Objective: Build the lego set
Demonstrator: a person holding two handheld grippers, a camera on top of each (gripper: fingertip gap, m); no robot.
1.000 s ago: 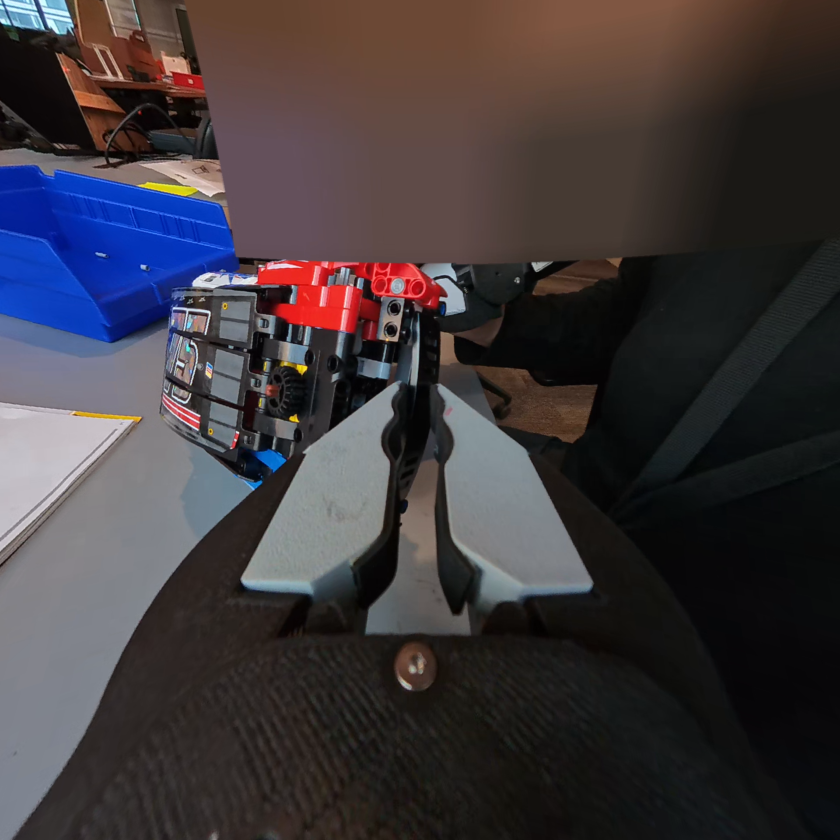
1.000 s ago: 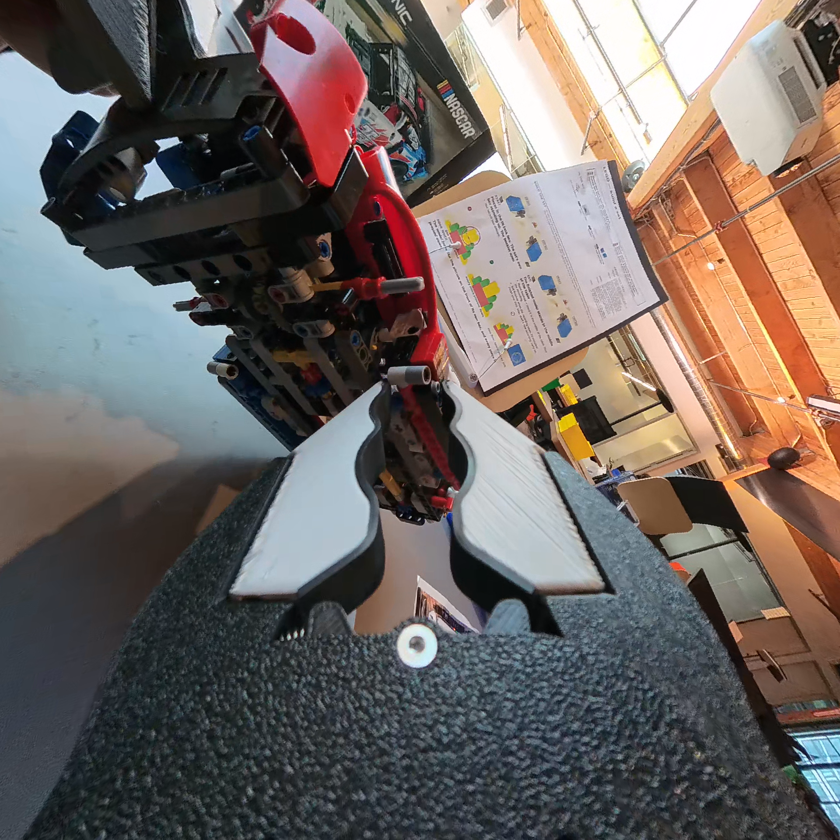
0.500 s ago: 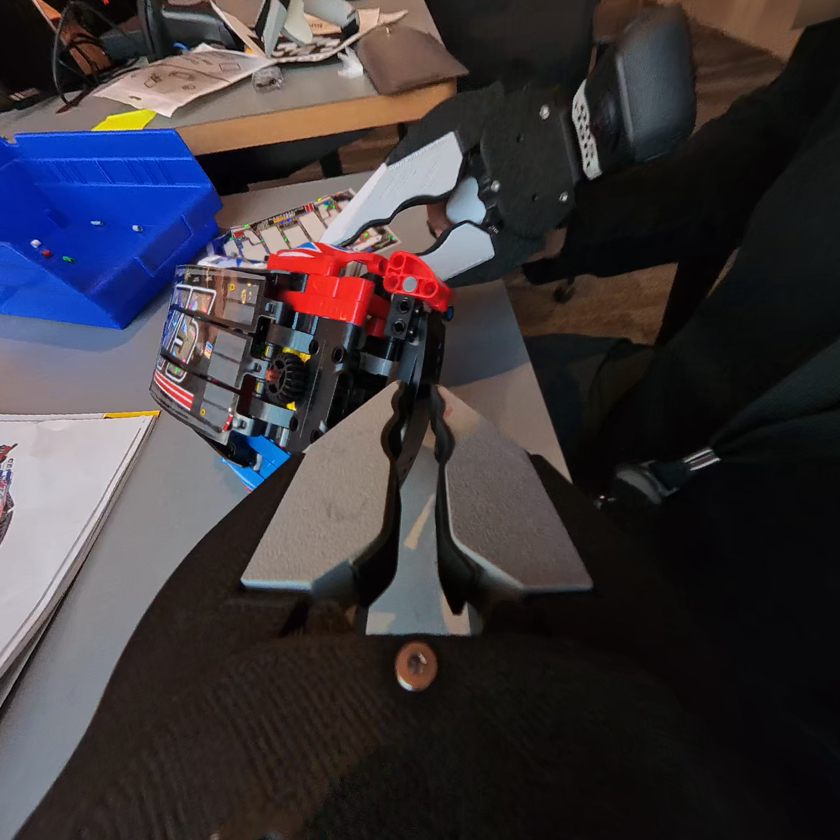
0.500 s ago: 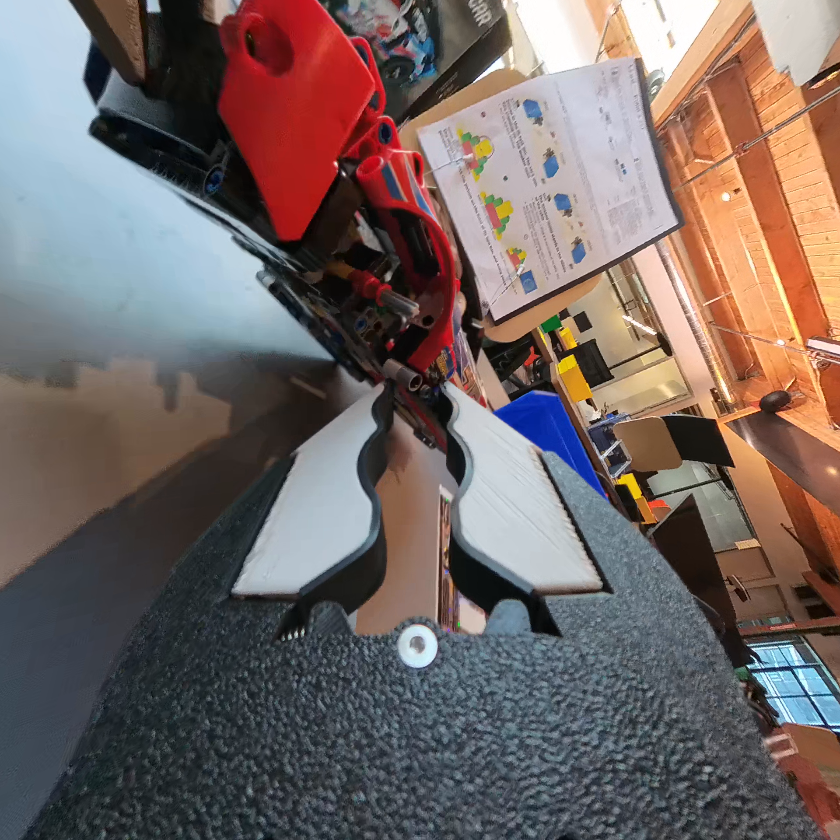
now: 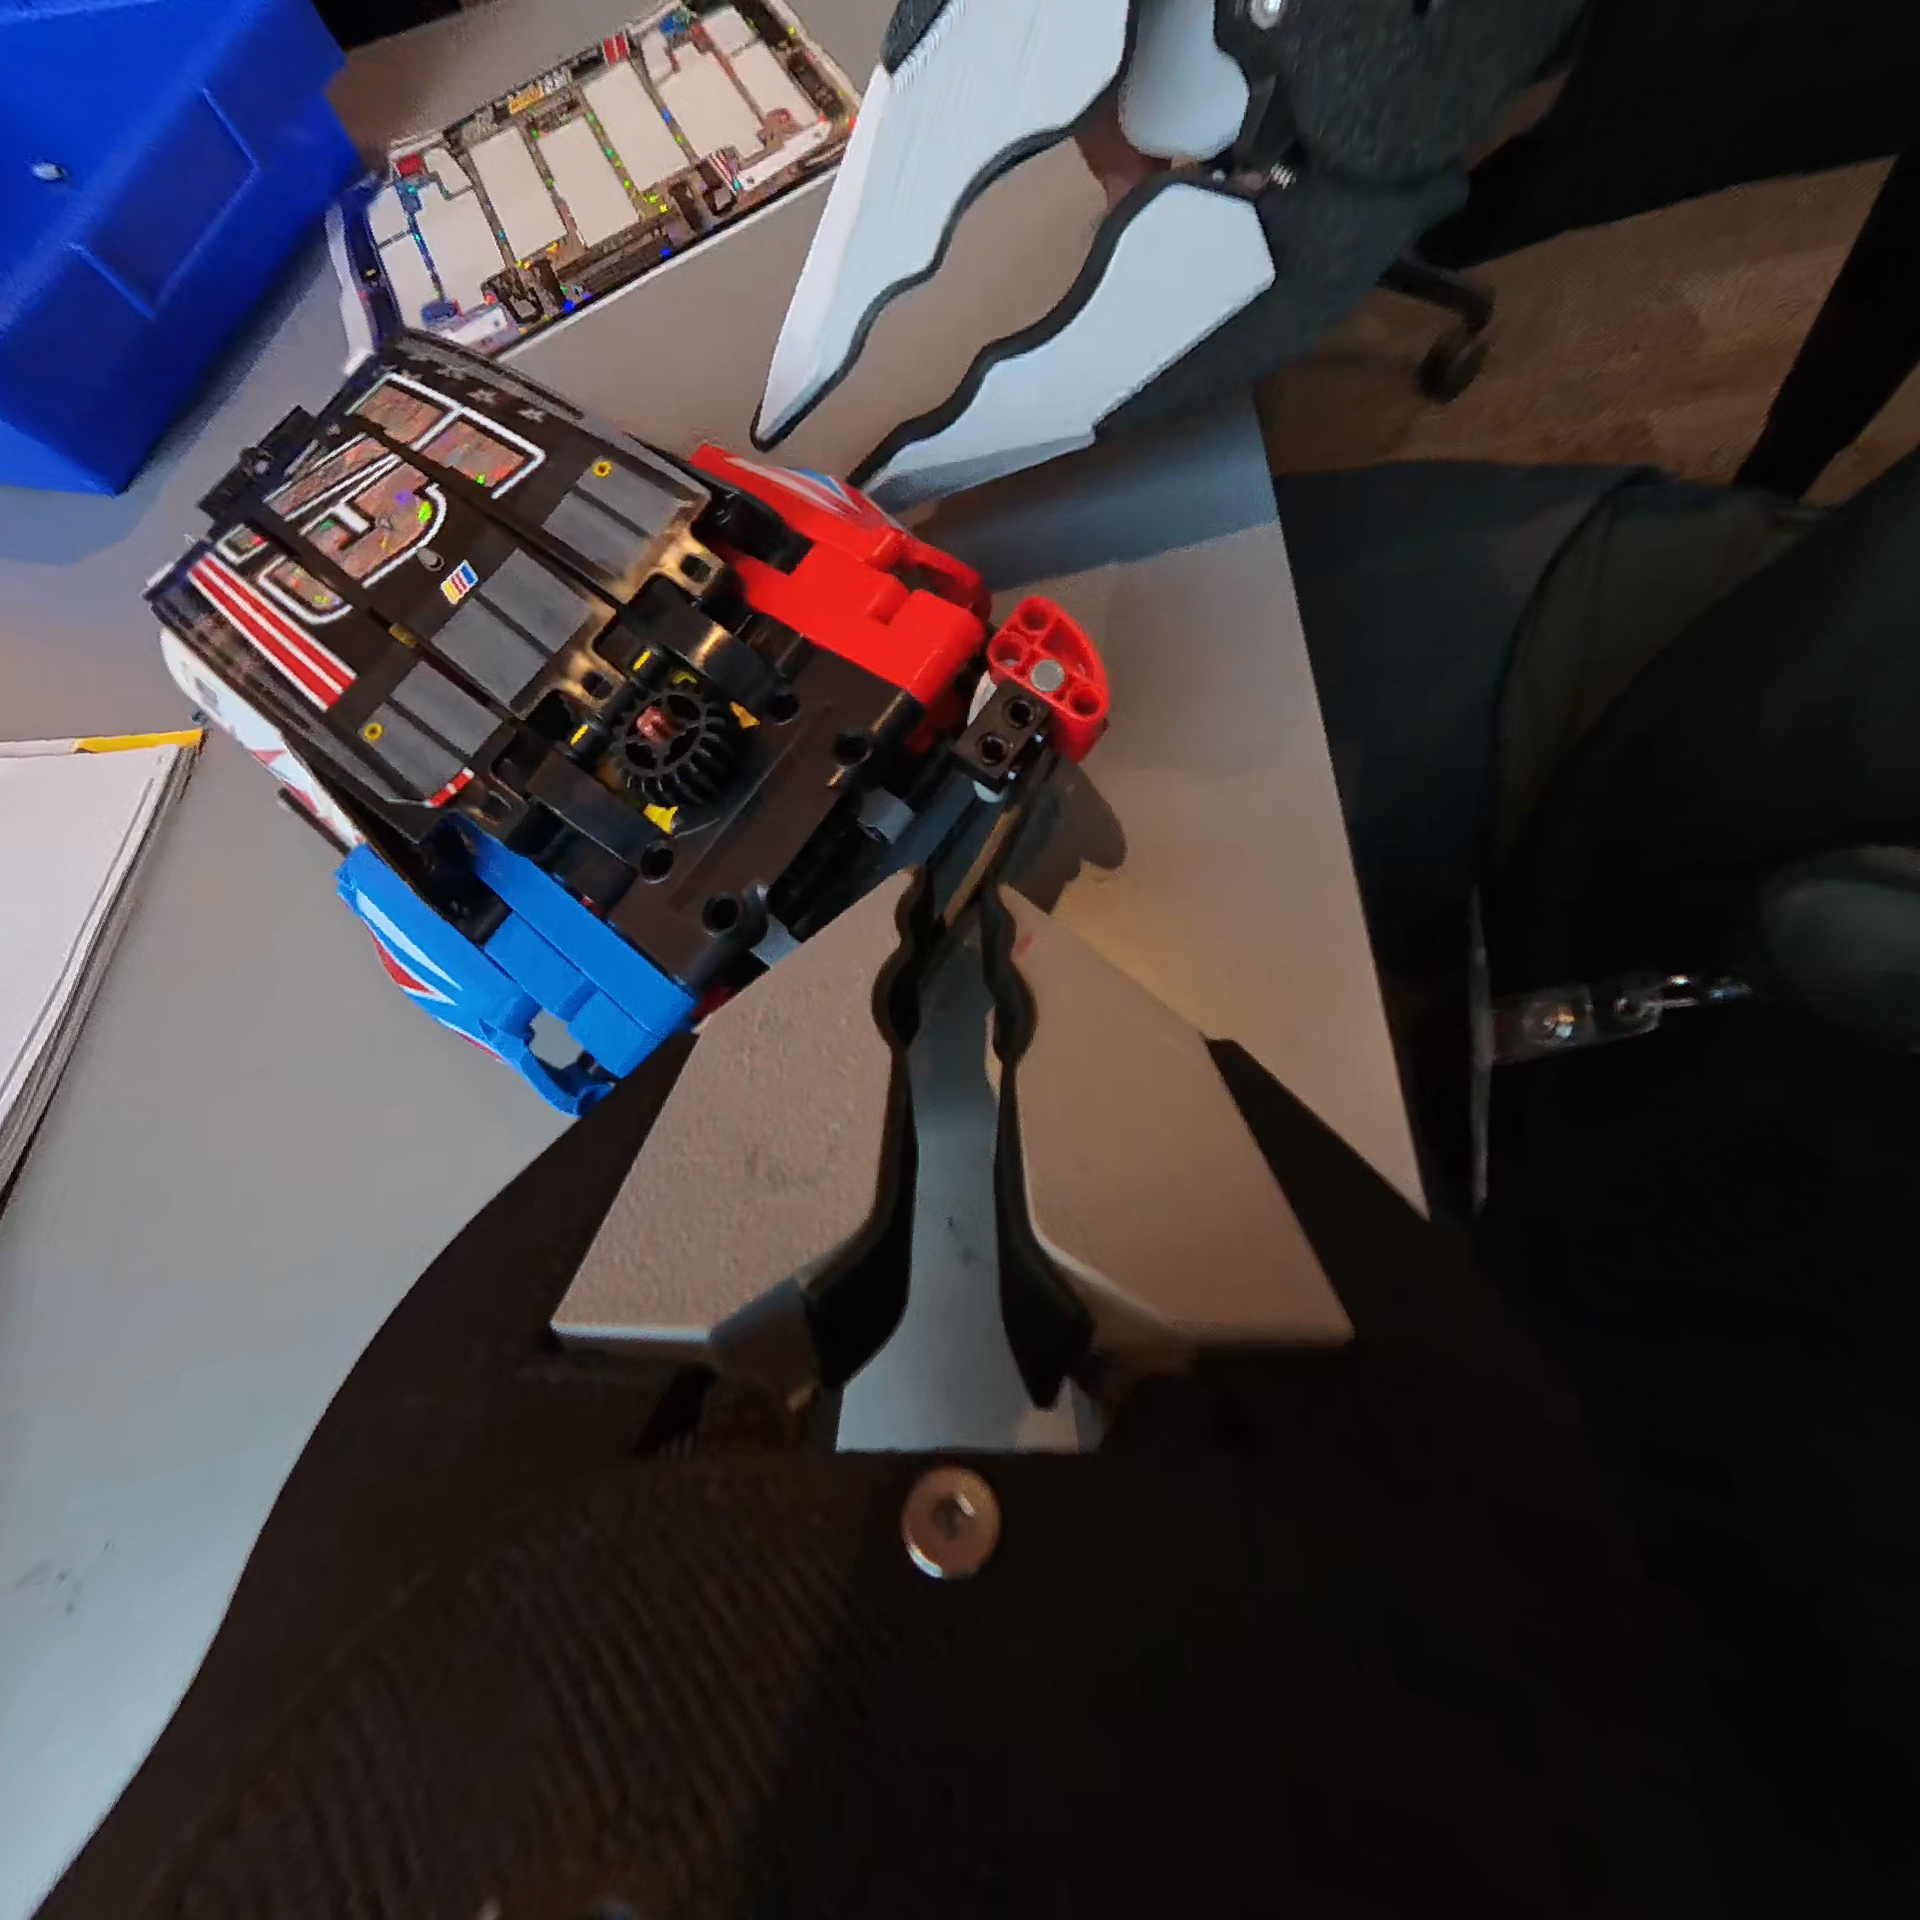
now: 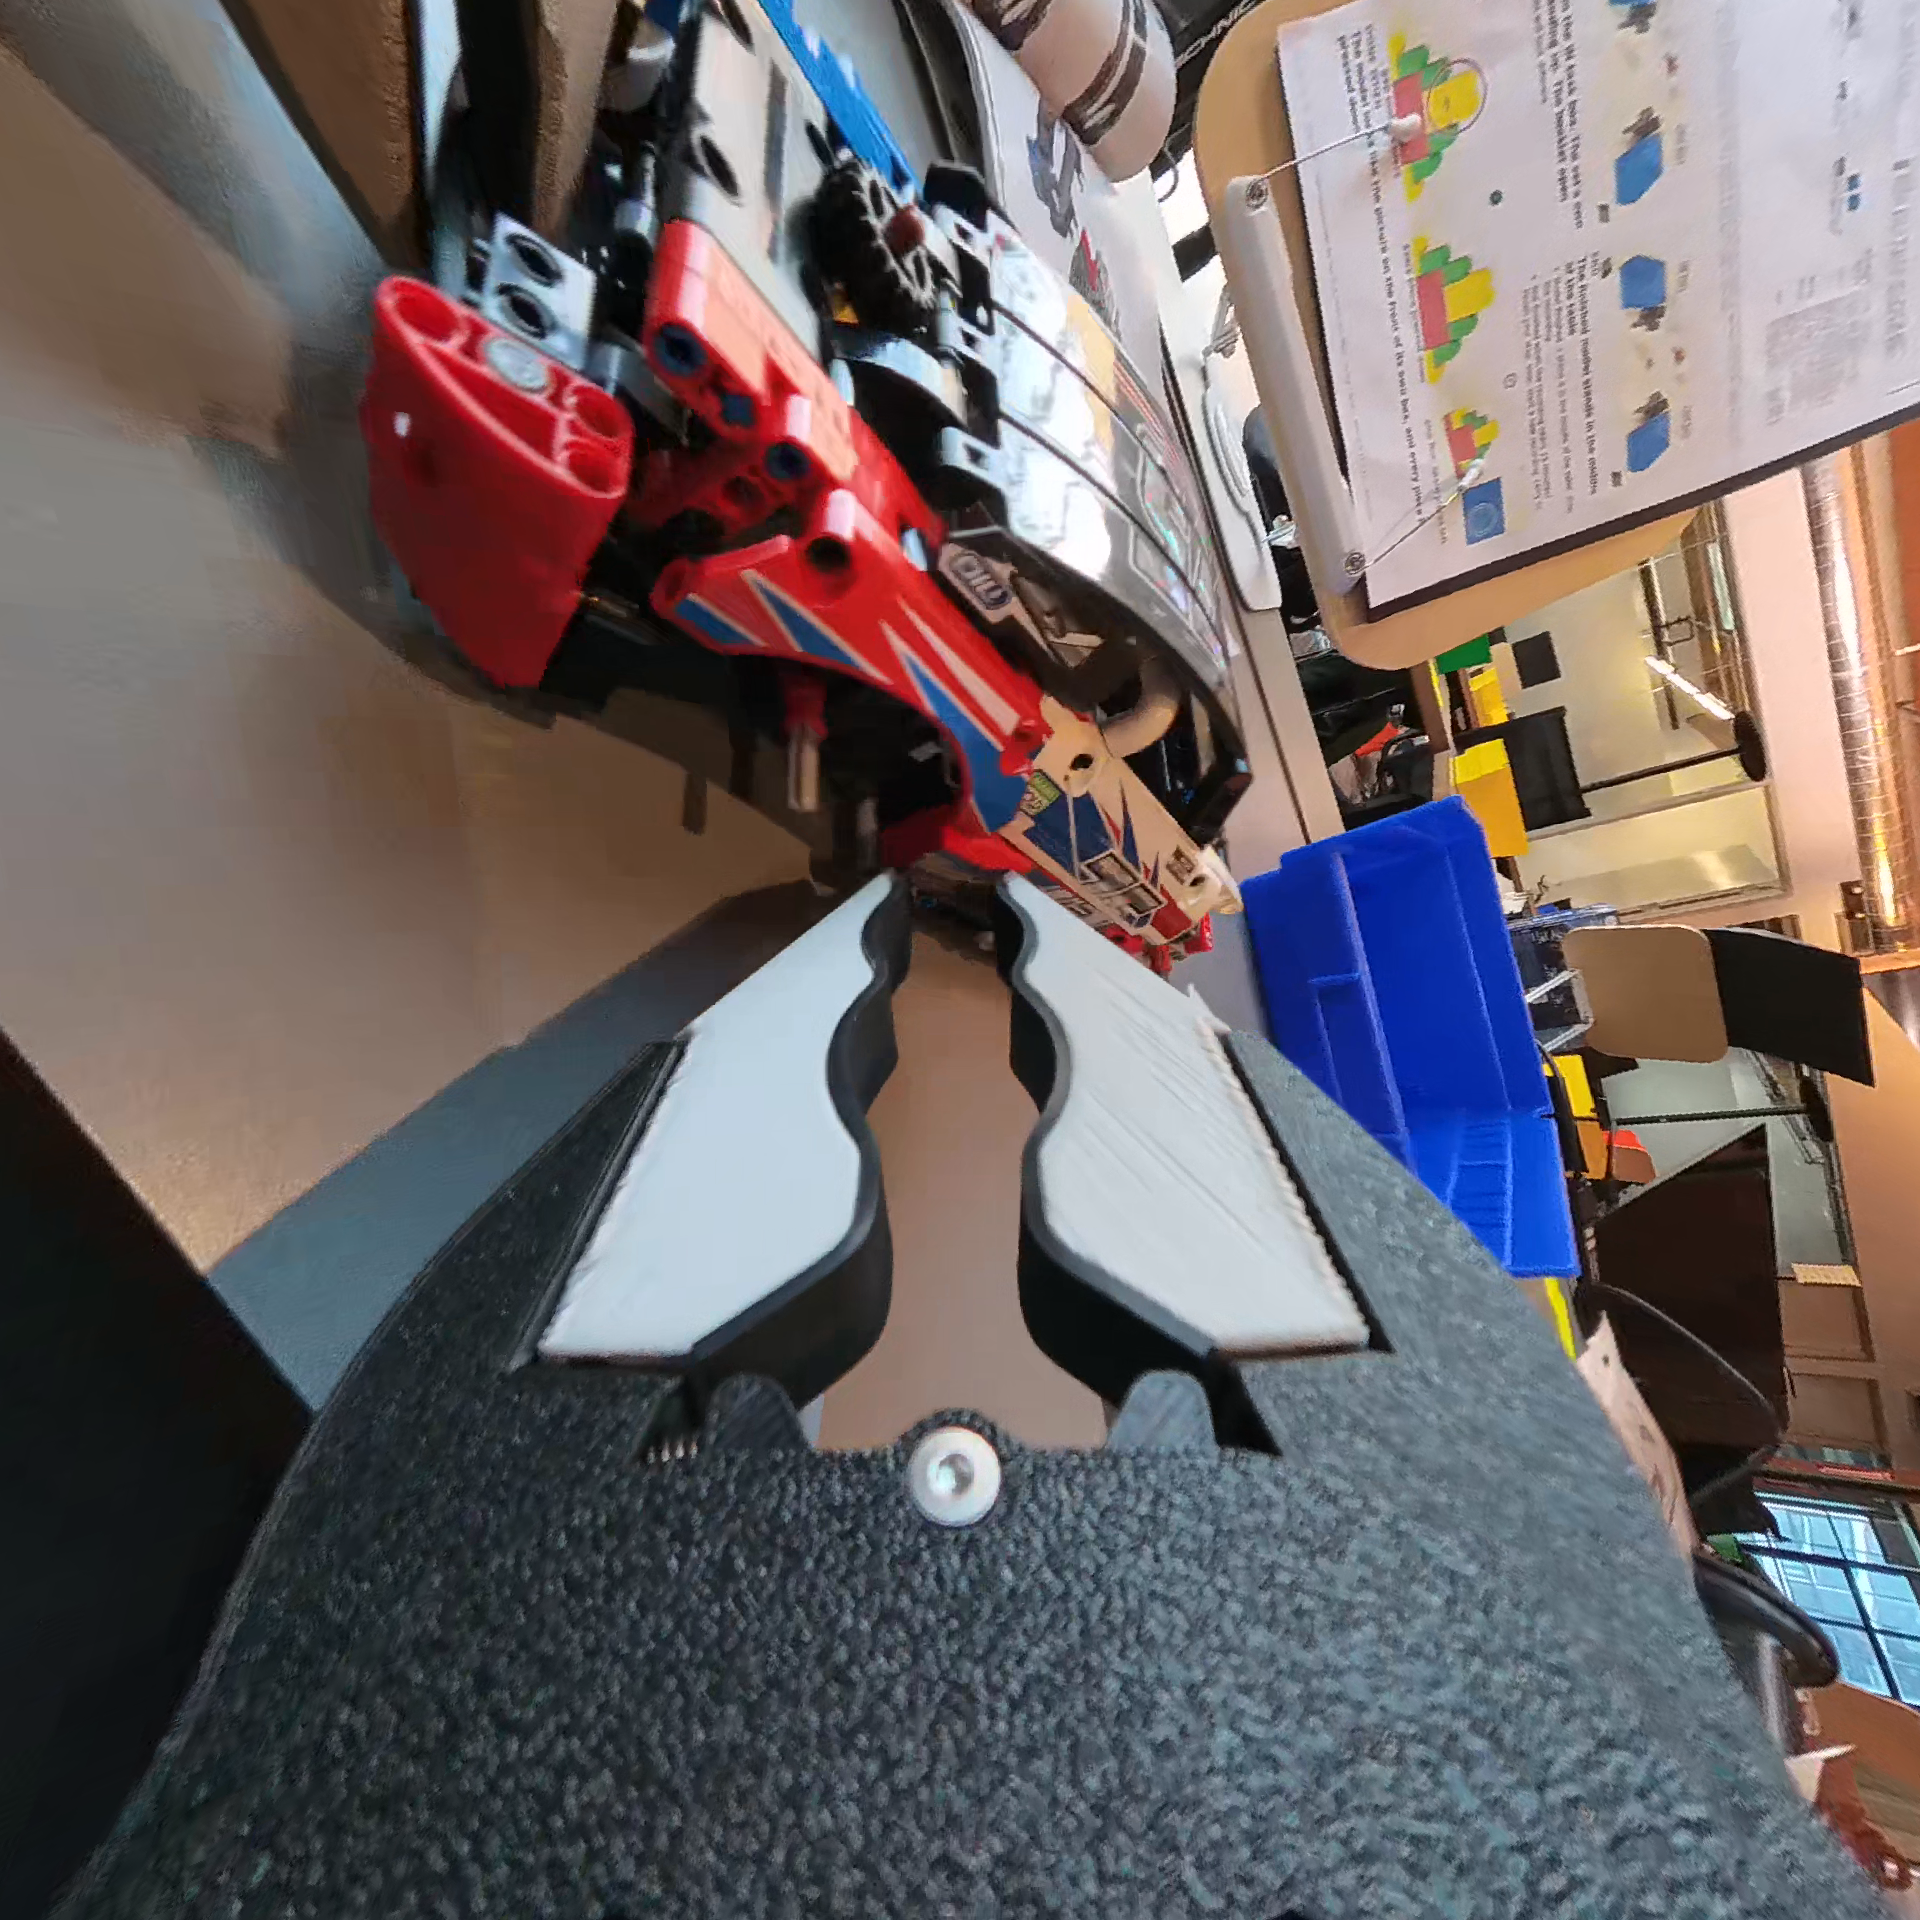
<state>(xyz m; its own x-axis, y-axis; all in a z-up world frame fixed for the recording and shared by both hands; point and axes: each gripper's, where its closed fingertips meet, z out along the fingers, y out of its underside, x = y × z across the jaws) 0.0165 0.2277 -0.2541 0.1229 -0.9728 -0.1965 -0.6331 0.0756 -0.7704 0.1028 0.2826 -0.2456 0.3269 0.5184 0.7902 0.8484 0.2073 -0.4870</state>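
The lego car (image 5: 582, 707), black with red and blue side panels and a striped roof, hangs tilted just above the grey table (image 5: 1195, 935). My left gripper (image 5: 951, 894) is shut on a thin black piece at the car's end. My right gripper (image 6: 951, 904) is open and empty, its tips just short of the car's red side (image 6: 831, 520). It also shows in the left wrist view (image 5: 821, 457), reaching in from the top with its fingers apart beside the red panel.
A blue bin (image 5: 135, 229) stands at the far left, also in the right wrist view (image 6: 1403, 1039). A sticker sheet (image 5: 613, 187) lies behind the car. A booklet (image 5: 62, 883) lies at the left. The table edge and a person's dark clothing (image 5: 1662, 727) are at the right. About 11 cm separates my left fingertips from my right.
My right gripper has let go of the car, opened and drawn back a little. My left gripper has tipped downward, still holding the car, and now looks down on the table.
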